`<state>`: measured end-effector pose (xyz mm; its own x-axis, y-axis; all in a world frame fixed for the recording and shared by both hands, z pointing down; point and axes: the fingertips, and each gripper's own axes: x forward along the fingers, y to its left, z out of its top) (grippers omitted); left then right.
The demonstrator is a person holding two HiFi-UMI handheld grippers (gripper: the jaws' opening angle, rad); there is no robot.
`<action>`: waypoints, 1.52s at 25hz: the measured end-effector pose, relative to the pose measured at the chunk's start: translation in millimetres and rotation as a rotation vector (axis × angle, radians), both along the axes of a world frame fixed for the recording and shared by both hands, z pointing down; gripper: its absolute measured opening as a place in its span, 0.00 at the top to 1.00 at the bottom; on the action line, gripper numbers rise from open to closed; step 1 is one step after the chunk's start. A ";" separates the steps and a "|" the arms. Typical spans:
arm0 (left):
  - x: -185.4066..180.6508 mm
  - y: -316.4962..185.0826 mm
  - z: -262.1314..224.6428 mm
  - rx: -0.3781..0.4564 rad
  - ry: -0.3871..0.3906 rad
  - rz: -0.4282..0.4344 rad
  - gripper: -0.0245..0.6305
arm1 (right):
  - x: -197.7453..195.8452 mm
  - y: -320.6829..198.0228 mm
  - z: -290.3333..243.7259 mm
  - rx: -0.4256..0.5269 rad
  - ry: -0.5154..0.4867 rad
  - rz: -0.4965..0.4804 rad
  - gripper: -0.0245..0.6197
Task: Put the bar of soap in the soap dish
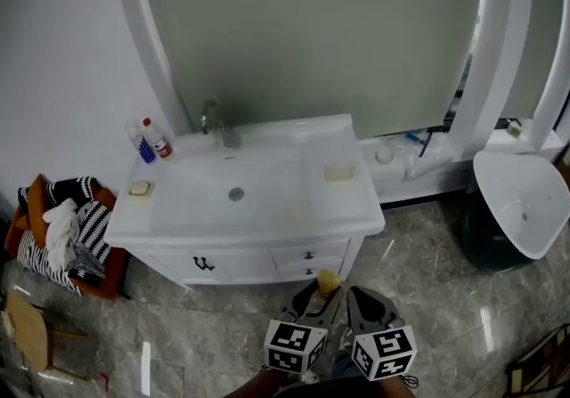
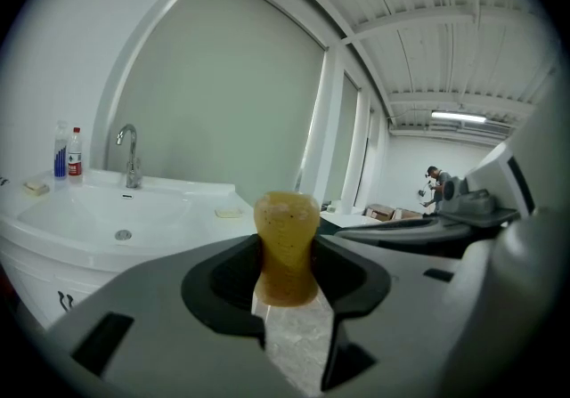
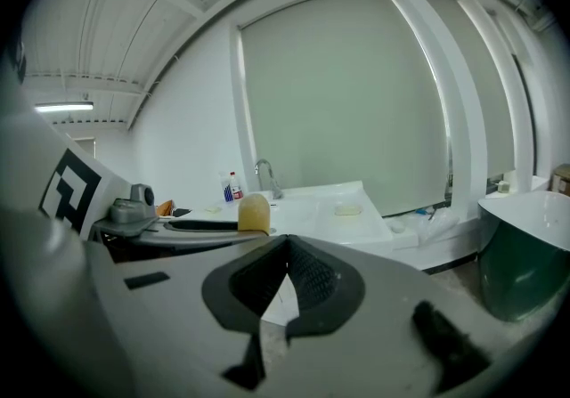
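My left gripper [image 1: 321, 289] is shut on an upright yellow bar of soap [image 2: 286, 247], whose top sticks up between the jaws [image 1: 329, 280]. It is held low over the marble floor, in front of the white sink cabinet [image 1: 267, 258]. A pale soap dish [image 1: 338, 173] lies on the counter to the right of the basin, also seen far off in the left gripper view [image 2: 229, 212]. My right gripper [image 1: 358, 296] hangs just right of the left one, shut on nothing [image 3: 285, 258]. The soap [image 3: 254, 212] shows in its view at the left.
A faucet [image 1: 214, 123] stands behind the basin, with two bottles [image 1: 151, 140] and a small dish holding a tan piece [image 1: 140, 188] at the counter's left. A basket of clothes [image 1: 62, 231] sits left of the cabinet. A white seat [image 1: 524, 200] stands at the right.
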<state>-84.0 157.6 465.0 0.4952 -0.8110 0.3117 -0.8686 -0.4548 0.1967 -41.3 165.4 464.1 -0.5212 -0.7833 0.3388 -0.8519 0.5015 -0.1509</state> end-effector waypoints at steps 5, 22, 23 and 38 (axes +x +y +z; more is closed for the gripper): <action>8.6 -27.0 3.3 -0.014 -0.011 -0.007 0.68 | 9.5 -27.1 3.6 -0.014 -0.014 -0.006 0.94; 41.3 -123.7 8.9 -0.052 -0.053 -0.048 0.68 | 39.3 -129.5 8.3 -0.053 -0.060 -0.054 0.94; 43.6 -128.6 9.0 -0.053 -0.056 -0.053 0.68 | 41.3 -134.9 8.5 -0.055 -0.062 -0.059 0.94; 70.4 -170.8 4.6 -0.046 -0.091 -0.129 0.68 | 70.2 -180.2 4.6 -0.056 -0.100 -0.134 0.94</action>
